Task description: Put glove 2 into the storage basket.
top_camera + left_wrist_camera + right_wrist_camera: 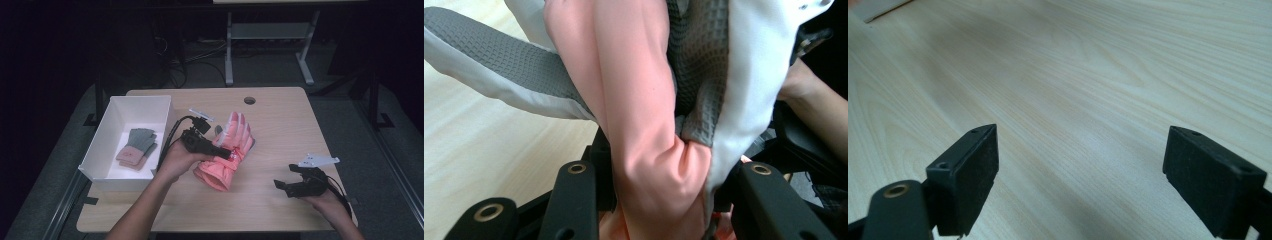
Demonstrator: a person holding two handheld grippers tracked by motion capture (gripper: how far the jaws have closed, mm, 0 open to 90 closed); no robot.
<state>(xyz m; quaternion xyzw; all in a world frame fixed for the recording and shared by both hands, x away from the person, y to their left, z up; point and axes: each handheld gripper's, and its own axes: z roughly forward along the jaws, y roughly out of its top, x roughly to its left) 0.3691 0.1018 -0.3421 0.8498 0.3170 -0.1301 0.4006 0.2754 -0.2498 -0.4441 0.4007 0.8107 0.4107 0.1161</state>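
Forearms enter low over the pale wood table (dark room behind). Left gripper pinches the pink glove mid-table beside a white bin; right gripper, jaws spread, holds nothing.

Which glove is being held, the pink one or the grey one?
The pink glove. The left gripper is clamped on it over the table. The grey glove lies untouched in the white box.
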